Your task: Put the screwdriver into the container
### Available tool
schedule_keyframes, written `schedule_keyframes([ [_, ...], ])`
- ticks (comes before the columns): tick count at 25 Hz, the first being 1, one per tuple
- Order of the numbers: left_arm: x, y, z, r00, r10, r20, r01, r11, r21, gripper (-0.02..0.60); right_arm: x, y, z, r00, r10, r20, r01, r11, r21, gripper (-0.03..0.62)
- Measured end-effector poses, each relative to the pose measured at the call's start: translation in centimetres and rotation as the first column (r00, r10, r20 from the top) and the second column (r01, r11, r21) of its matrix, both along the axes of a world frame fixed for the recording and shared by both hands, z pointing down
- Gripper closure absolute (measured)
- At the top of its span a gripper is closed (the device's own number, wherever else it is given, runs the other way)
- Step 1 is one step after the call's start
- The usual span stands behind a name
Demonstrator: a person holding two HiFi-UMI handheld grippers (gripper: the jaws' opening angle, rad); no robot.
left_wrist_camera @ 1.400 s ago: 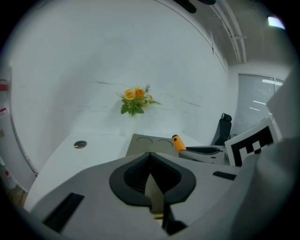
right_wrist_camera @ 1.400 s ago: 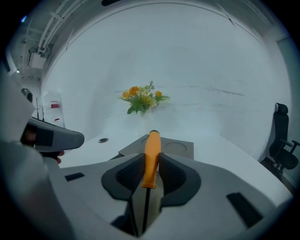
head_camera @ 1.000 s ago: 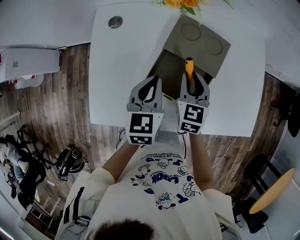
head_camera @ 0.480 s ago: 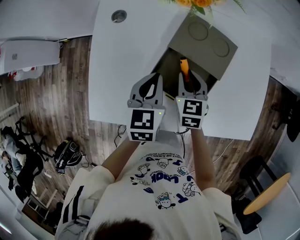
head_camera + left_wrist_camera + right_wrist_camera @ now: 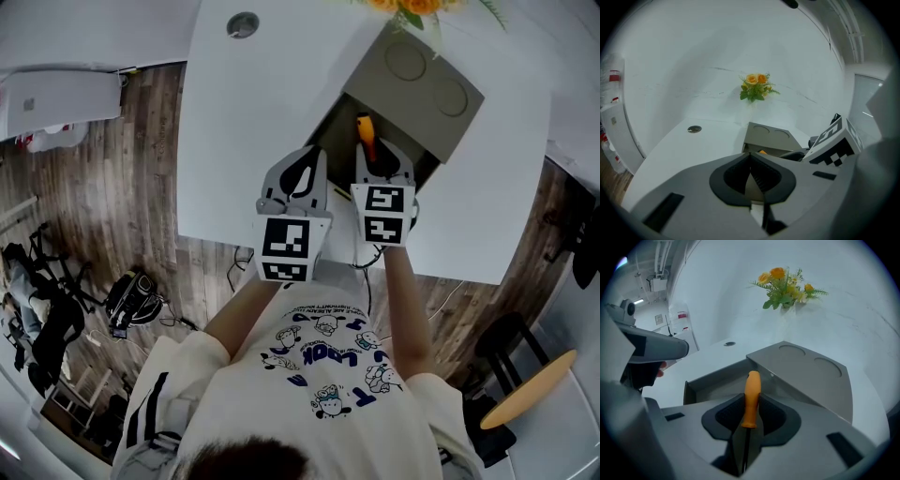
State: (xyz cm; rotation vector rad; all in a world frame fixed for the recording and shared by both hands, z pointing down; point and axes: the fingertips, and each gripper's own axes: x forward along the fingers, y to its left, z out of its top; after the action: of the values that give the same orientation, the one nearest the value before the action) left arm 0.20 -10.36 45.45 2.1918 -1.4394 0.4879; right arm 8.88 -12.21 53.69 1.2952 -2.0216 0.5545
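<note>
Two grippers were out over the worktop [image 5: 234,141], but only the right gripper [image 5: 382,161] carried anything. Its jaws were clamped on the lower end of the orange handle of the screwdriver [image 5: 750,401], with the handle sticking out ahead of the fingertips and the thin shaft running back between the jaws. I judged that a sensible hold, since the thick handle gives the pads more to bite on than the shaft would. The container [image 5: 717,372] lay just ahead of and below that gripper. Its open compartment sat under the handle's tip, and its flat lid with two round recesses lay further ahead and to the right. The gripper pointed downward, which I read as lining up a release into the opening; as far as I could tell, the screwdriver was not yet inside. The left gripper [image 5: 751,157], jaws together and empty, hung just beside the right one, clear of the opening so it would not block the drop.
</note>
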Motion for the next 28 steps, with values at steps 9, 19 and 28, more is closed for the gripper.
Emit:
schedule_keyframes([
  [9,-0.4,-0.3,0.5,1.0,-0.002,-0.001,0.002,1.0,-0.017,0.566,-0.7,-0.1,1.1,0.999,-0.026,-0.027,0.024,0.997,-0.077,0.48],
  [19,-1.2,-0.8,0.9,1.0,0.0,-0.008,0.0,1.0,-0.029,0.566,-0.7,-0.3,0.6,1.0,0.025,0.015,-0.024,0.998,-0.062,0.434],
  [28,-1.0,-1.0,-0.7,0.999,0.051,-0.012,-0.051,0.999,0.006,0.566,0.6,0.3,-4.3,0.986,0.15,0.078,-0.158,0.981,0.111,0.525],
])
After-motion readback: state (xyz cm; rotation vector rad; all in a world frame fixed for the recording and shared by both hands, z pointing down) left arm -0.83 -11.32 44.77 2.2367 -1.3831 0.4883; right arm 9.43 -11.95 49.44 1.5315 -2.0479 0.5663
